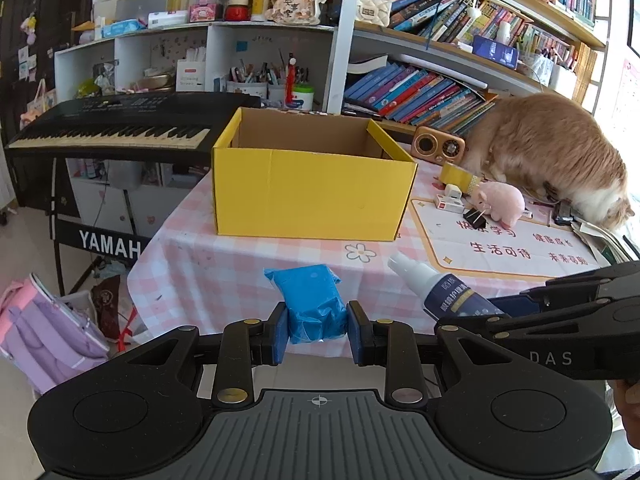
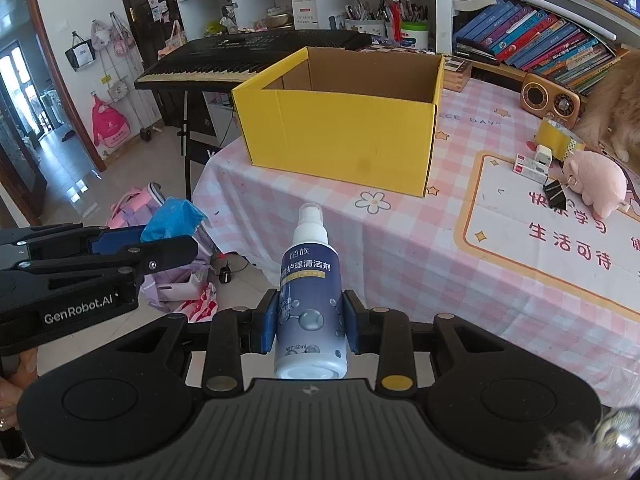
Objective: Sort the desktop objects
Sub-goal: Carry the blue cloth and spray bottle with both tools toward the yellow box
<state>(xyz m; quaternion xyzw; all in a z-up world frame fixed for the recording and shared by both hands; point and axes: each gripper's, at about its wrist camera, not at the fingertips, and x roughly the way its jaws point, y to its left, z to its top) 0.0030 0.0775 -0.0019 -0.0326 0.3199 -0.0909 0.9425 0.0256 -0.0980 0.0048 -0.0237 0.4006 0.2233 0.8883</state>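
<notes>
My left gripper (image 1: 317,330) is shut on a crumpled blue packet (image 1: 312,304), held above the near edge of the table. My right gripper (image 2: 308,326) is shut on a small spray bottle (image 2: 310,280) with a white cap and a dark blue label, nozzle pointing away from me. The bottle (image 1: 440,288) also shows at the right of the left wrist view. The blue packet (image 2: 172,220) shows at the left of the right wrist view. An open yellow cardboard box (image 1: 312,184) stands on the table beyond both grippers; what shows of its inside holds nothing.
The table wears a pink checked cloth (image 2: 400,248). To the right of the box lie a pink plush pig (image 2: 596,184), a black binder clip (image 2: 556,194), small white boxes (image 2: 532,168), a yellow tape roll (image 1: 460,176) and a small radio (image 2: 550,100). A furry orange animal (image 1: 552,152) stands there. A keyboard (image 1: 120,128) is at left.
</notes>
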